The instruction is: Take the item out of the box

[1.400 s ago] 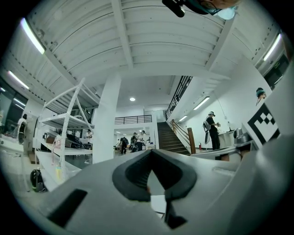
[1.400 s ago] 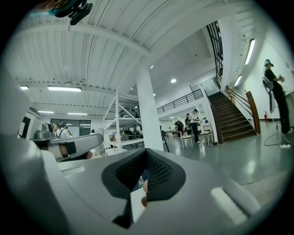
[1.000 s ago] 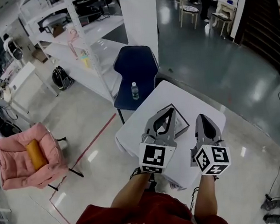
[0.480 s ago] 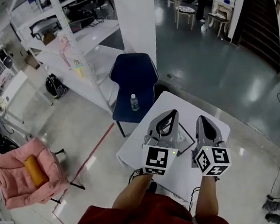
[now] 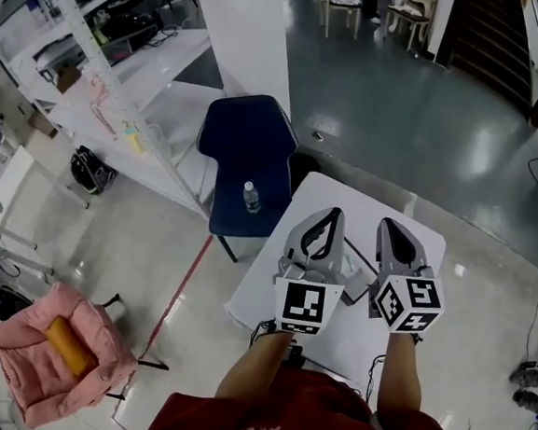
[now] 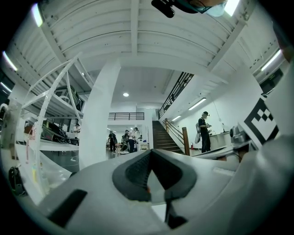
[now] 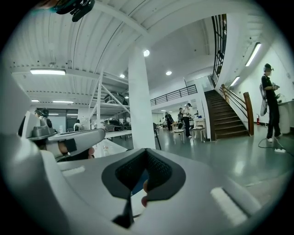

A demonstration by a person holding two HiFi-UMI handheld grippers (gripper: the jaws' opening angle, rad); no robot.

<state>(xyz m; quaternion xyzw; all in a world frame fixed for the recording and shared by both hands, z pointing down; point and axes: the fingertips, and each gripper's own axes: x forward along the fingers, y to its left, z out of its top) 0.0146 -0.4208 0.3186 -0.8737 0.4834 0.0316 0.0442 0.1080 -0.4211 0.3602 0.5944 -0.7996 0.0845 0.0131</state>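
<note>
Both grippers are held up side by side over the white table, jaws pointing away from me. In the head view my left gripper has its fingertips touching, with nothing between them. My right gripper is shut as well and holds nothing. Only a grey sliver of the box shows in the gap between them; the rest, and whatever lies in it, is hidden. The left gripper view shows the left gripper aimed into the hall with its pads meeting. The right gripper likewise shows its pads together.
A dark blue chair with a small water bottle on its seat stands beyond the table's far left corner. A white pillar and white shelving lie behind. A pink seat sits at far left.
The view has drifted, so table and chair sit a little higher and to the right. The box showed beside the left gripper earlier and is now almost wholly covered. Both grippers stay shut.
</note>
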